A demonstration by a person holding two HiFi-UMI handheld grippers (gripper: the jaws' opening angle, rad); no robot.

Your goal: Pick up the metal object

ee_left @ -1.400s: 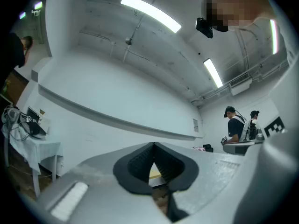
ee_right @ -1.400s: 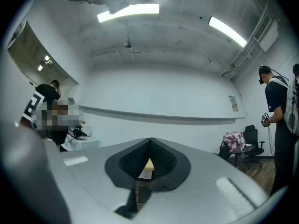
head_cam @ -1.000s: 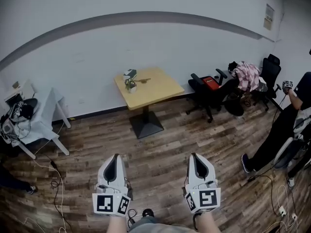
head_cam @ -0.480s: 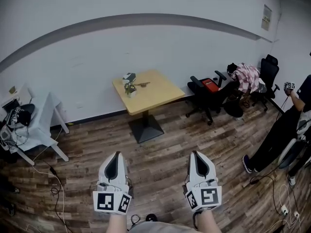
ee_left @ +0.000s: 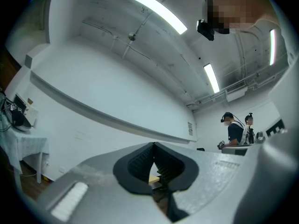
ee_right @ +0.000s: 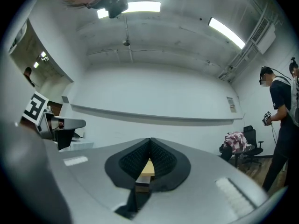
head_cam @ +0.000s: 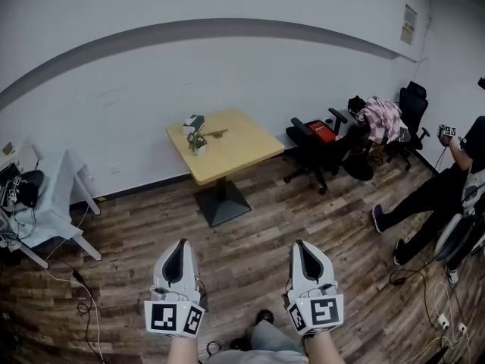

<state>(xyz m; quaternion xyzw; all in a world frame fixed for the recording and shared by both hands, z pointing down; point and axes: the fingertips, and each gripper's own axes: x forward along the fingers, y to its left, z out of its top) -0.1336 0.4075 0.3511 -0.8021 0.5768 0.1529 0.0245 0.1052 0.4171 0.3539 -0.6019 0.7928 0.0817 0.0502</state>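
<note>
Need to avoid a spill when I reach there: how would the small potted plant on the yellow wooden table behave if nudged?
The small potted plant looks taller than wide, so it probably tips easily. It seems small, so likely light, sliding readily on the smooth yellow wooden table. Pot material: too distant to tell.

no legible text; wall notice [head_cam: 409, 25] at 2 o'clock in head view, print too small to read; left gripper [head_cam: 180, 245] at 7 and right gripper [head_cam: 301, 243] at 5 carry black-and-white square codes only
</note>
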